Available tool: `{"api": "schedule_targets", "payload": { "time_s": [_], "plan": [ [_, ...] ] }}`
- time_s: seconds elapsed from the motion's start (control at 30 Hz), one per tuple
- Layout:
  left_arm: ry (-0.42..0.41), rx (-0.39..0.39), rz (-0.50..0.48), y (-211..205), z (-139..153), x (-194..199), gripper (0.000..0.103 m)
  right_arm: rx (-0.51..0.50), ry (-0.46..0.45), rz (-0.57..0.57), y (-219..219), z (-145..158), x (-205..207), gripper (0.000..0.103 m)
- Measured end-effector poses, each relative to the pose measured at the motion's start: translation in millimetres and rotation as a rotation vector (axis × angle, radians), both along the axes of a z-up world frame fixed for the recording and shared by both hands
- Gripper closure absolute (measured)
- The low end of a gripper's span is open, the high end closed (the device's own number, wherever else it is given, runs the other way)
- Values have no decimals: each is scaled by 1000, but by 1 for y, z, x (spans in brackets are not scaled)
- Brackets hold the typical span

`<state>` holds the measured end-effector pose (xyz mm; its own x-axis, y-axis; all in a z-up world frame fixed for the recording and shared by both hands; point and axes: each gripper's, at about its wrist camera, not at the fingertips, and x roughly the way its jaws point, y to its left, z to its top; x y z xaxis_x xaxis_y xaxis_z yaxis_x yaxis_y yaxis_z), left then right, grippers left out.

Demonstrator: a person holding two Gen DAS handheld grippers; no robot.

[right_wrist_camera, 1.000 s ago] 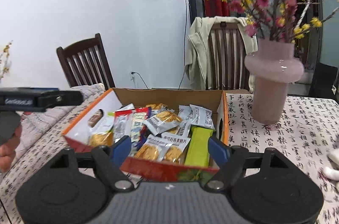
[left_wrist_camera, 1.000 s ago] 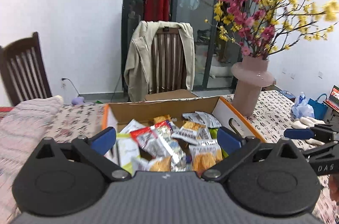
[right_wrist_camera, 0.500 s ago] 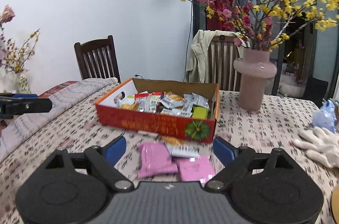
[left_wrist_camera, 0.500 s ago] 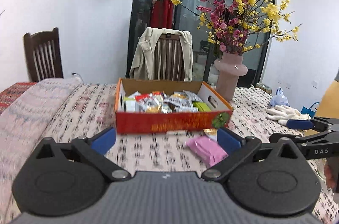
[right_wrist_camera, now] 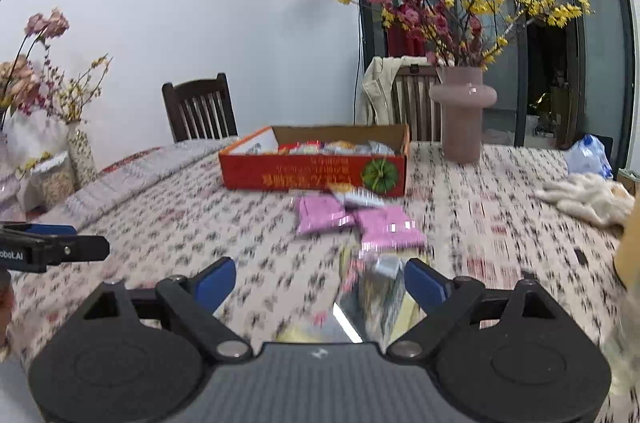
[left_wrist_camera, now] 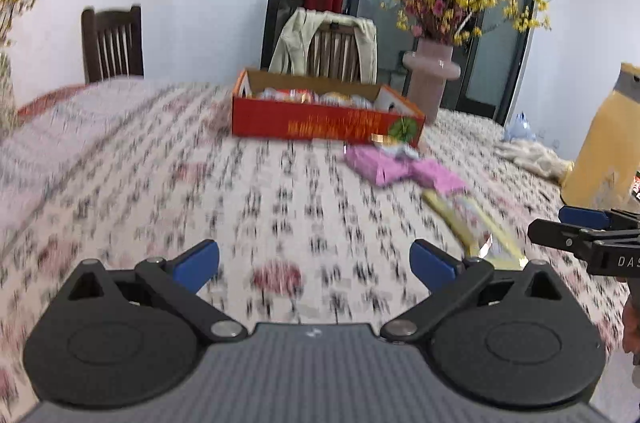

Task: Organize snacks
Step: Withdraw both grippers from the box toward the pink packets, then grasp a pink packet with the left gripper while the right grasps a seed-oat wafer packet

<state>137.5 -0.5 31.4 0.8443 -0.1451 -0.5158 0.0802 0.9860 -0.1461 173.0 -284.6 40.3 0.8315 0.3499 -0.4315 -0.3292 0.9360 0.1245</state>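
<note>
Both grippers (left (left_wrist_camera: 314, 265), right (right_wrist_camera: 320, 281)) gape above loose snack packets (right_wrist_camera: 360, 223)

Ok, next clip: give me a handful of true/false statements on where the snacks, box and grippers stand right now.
1. The red snack box holds packets. True.
2. Two pink packets lie inside the box. False: they lie on the tablecloth in front of it.
3. The left gripper grips a packet. False: its fingers stand apart over bare cloth.
4. The right gripper is open, with a yellowish packet lying on the cloth between its fingers. True.
5. The pink vase stands inside the box. False: it stands beside it.
</note>
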Motion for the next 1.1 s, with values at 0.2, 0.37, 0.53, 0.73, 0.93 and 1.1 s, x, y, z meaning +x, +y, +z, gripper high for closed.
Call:
{"api": "schedule_targets", "payload": {
  "time_s": [0.2, 0.37, 0.53, 0.73, 0.93, 1.1],
  "plan": [
    [82, -26, 17, 1, -22, -6, 0, 19, 59, -1, -9, -28, -23, 12],
    [73, -23, 3, -4, -18, -4, 0, 20, 77, -16, -14, -35, -27, 12],
    [93, -51, 3, -4, -15, 7, 0, 34, 80, -25, -17, -36, -22, 12],
    [118, -48, -11, -9, -17, 27, 0, 43, 98, -21, -16, -38, -7, 12],
    [114, -40, -41, -18, -10, 62, 0, 41, 84, -12, -18, -25, 31, 12],
    [101, -25, -81, -27, -3, 96, 0, 43, 85, -9, -18, -11, 93, 12]
  ]
}}
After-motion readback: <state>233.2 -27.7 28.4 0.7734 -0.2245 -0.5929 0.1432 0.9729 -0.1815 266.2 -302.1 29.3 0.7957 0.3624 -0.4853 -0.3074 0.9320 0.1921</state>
